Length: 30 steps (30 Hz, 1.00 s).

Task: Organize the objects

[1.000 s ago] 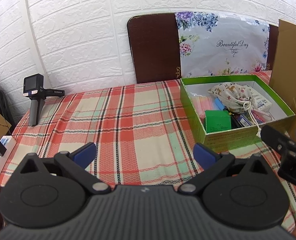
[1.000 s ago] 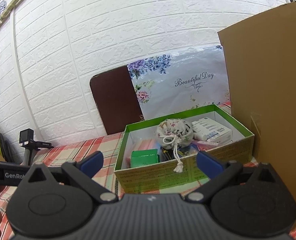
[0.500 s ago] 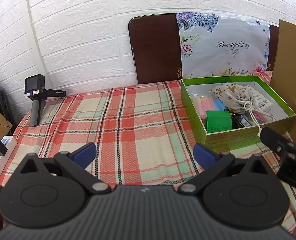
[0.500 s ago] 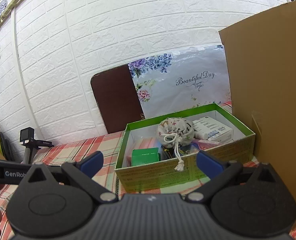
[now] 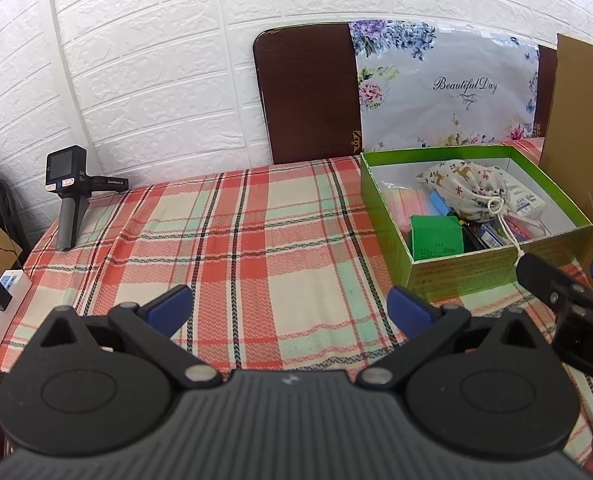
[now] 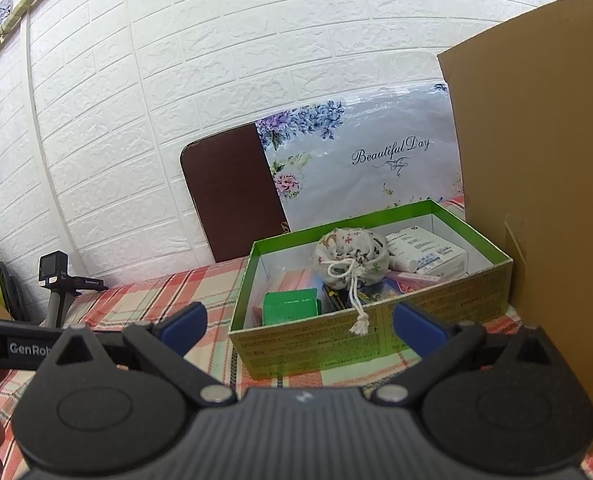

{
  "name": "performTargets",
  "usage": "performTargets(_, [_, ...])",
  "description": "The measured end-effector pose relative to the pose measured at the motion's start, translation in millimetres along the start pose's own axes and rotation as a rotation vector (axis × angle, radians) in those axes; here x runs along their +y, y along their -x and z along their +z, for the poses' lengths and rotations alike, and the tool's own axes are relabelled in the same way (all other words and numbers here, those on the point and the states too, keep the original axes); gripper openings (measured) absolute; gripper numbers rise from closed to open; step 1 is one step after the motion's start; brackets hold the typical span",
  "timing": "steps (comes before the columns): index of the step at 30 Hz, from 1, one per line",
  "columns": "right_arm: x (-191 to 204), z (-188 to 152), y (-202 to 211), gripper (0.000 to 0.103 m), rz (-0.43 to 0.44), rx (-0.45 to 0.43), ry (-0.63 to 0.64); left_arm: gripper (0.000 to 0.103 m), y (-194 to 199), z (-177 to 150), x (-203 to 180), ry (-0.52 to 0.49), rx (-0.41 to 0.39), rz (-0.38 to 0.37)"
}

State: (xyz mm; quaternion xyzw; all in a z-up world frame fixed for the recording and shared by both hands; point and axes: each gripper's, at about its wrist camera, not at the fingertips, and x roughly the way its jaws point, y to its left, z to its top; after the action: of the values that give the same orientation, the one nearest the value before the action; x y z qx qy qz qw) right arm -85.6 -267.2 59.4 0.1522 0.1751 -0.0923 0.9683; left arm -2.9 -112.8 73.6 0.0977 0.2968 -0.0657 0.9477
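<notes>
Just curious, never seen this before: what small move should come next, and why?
Probably ease the right gripper forward toward the drawstring pouch atop the green box: both grippers' jaws are open and empty, and the pouch sits straight ahead.

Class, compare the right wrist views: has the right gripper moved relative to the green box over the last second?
Yes, slightly. The green box sits a little right of and lower than before in this view, so the right gripper has crept left and closer.

pouch [image 5: 466,188] in box [image 5: 460,272], cardboard [image 6: 544,200] right
</notes>
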Motion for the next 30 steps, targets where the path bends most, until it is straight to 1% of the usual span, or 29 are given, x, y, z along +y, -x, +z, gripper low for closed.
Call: performTargets(30, [-0.3, -3.8, -0.6, 0.103, 0.0, 0.005, -0.008, 0.103, -2.4, -4.1, -3.1, -0.005, 0.011, -0.007])
